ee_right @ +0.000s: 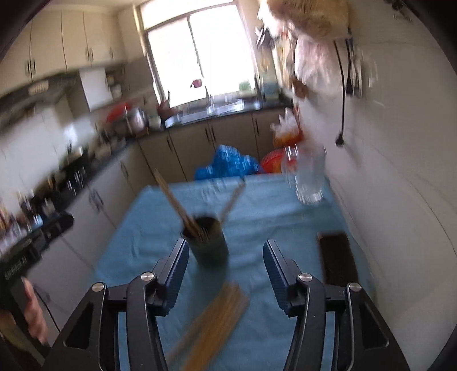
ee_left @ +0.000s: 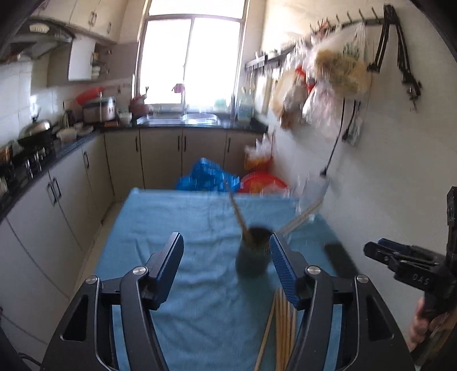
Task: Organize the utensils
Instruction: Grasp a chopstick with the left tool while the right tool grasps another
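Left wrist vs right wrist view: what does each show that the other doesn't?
Left wrist only: the right gripper at the frame's right edge, and a hook rail high on the wall.
Right wrist only: the whole loose chopstick pile, and a hand at the left edge.
Both: the blue cloth, the dark cup holding chopsticks, a dark flat object and the window.

Both wrist cameras look forward and downward along their claws, close over the blue-clothed desk (ee_left: 177,228), sharing its dark cylindrical cup (ee_left: 252,256) and the bright kitchen window (ee_right: 197,57).
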